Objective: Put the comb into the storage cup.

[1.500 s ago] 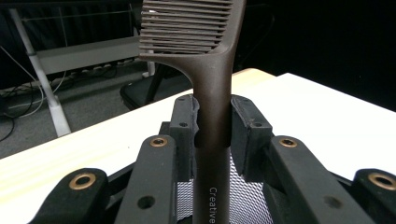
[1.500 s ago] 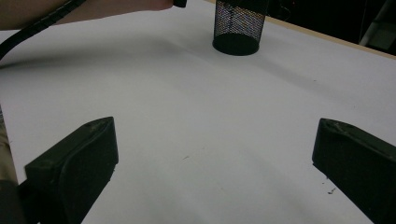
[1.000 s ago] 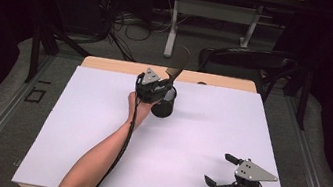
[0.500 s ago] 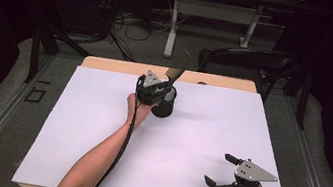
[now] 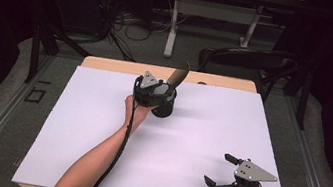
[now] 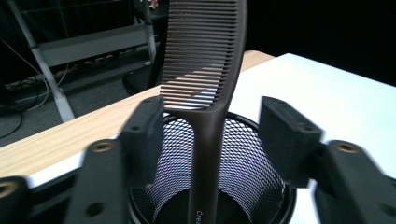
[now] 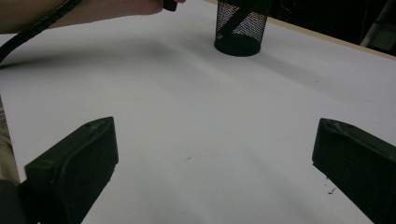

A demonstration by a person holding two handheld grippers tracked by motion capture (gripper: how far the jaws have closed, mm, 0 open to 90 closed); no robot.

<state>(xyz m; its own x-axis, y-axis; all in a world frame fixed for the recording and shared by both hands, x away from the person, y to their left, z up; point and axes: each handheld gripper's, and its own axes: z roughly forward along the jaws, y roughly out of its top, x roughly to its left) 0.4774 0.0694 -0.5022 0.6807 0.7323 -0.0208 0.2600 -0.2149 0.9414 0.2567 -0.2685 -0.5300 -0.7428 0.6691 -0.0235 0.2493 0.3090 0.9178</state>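
Little has moved since the earlier frames: only the left gripper (image 5: pixel 158 91) has eased slightly at the cup. Nearest, at five o'clock on the white table (image 5: pixel 73 124), the right gripper (image 5: pixel 221 171) idles, jaws spread wide on nothing. Farther, near twelve o'clock, the left gripper's jaws stand parted either side of the brown comb (image 6: pixel 205 70), which stands in the black mesh cup (image 6: pixel 243 158). Judging so, the drop-in seems done; next comes a clean pull-back. Lettering "Crea" shows on the handle.
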